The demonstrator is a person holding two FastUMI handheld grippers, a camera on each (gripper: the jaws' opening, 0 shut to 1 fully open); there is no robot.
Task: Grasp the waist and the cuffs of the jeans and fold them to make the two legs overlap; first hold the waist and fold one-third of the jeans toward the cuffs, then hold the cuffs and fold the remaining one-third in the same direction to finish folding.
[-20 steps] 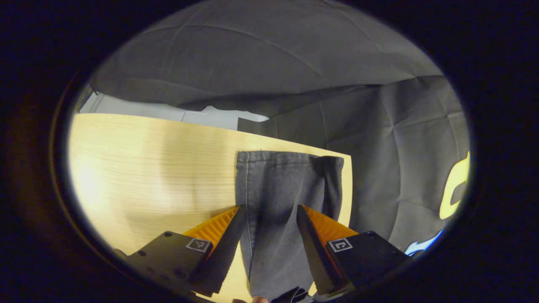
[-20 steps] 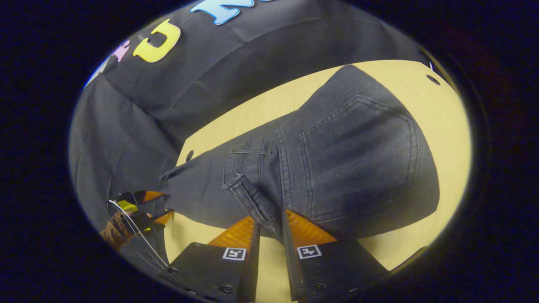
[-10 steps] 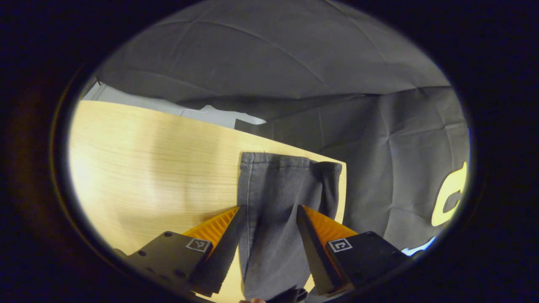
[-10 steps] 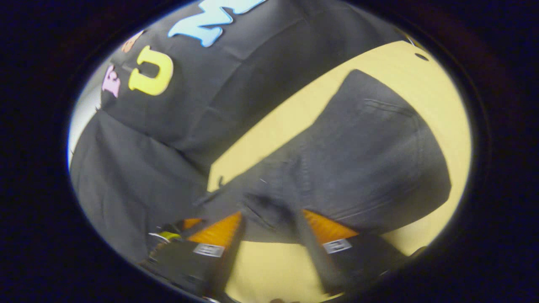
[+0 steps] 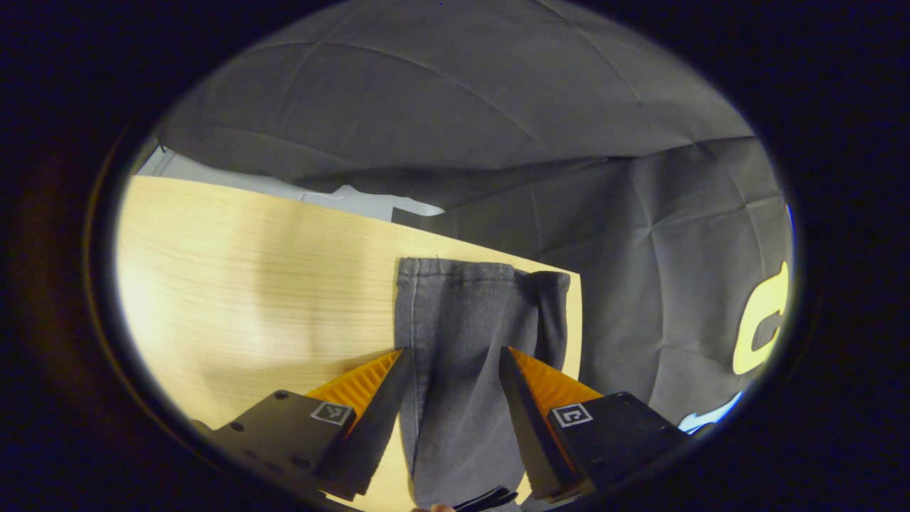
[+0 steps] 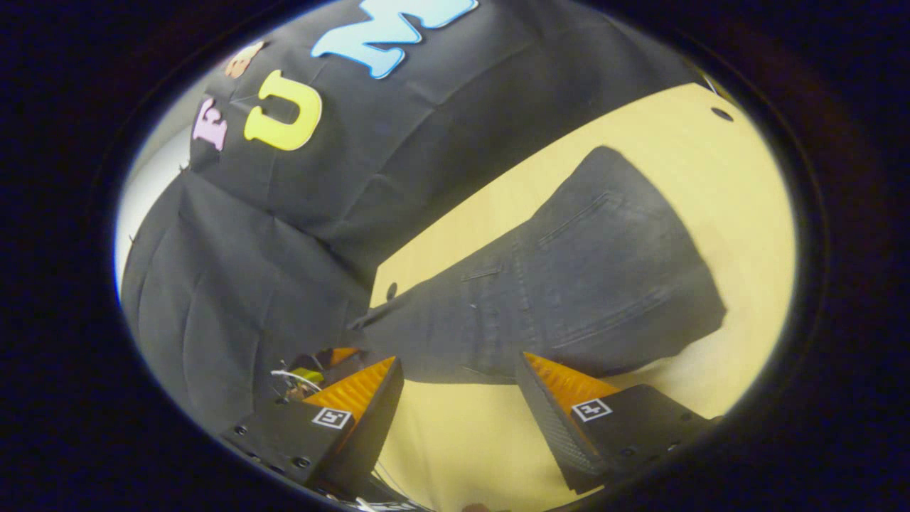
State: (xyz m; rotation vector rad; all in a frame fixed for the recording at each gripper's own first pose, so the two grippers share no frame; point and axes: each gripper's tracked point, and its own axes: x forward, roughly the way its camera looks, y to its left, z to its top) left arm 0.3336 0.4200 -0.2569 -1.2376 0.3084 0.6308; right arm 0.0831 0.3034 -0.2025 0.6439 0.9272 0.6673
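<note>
In the left gripper view, dark grey jeans (image 5: 469, 334) lie on the wooden table (image 5: 256, 284), one leg running away from me to the cuffs (image 5: 483, 274) near the far edge. My left gripper (image 5: 453, 353) hovers open over that leg, its fingers spread either side of the cloth. In the right gripper view the waist end of the jeans (image 6: 576, 284) lies flat on the table (image 6: 640, 149), back pocket up. My right gripper (image 6: 461, 363) is open just short of the jeans' near edge, with nothing between its fingers. The left gripper (image 6: 320, 366) shows small at the lower left.
The booth's black cloth wall (image 5: 462, 121) hangs close behind the table's far edge and corner (image 5: 576, 277). Bare wood stretches left of the leg. Small round holes (image 6: 721, 114) sit near the table's edges in the right gripper view.
My right gripper has opened and let go of the waist, then drawn back; the waist now lies flat. The left gripper has stayed open over the leg, hardly moving.
</note>
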